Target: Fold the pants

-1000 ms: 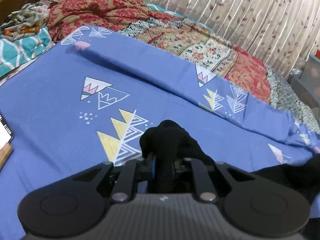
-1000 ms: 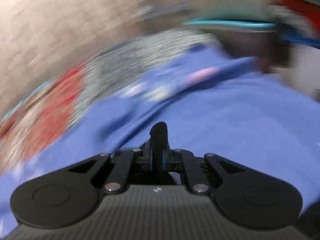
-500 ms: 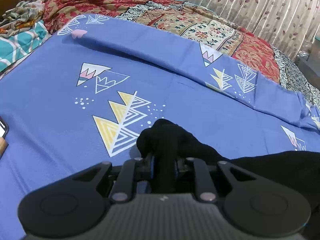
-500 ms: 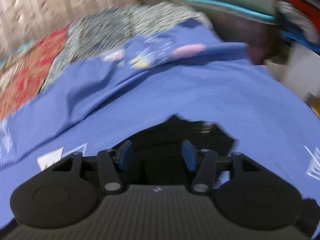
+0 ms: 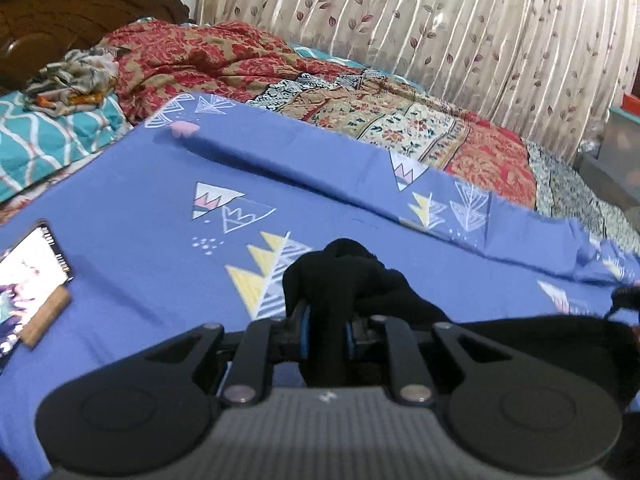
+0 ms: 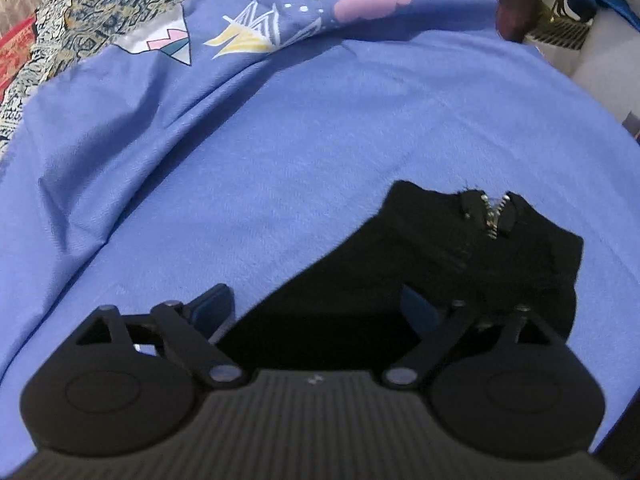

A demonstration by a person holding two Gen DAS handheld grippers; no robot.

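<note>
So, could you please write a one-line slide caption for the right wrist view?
Open right tool above black pants, zipper showing, on a blue patterned bedsheet.

Matt black cloth pants, metal zipper; smooth blue cloth sheet.

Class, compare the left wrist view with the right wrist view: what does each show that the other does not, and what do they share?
Only the left wrist view shows the phone, the curtain and the left gripper clamped on bunched black fabric. Only the right wrist view shows the zipper and the open right gripper. Both show the black pants on the blue sheet.
</note>
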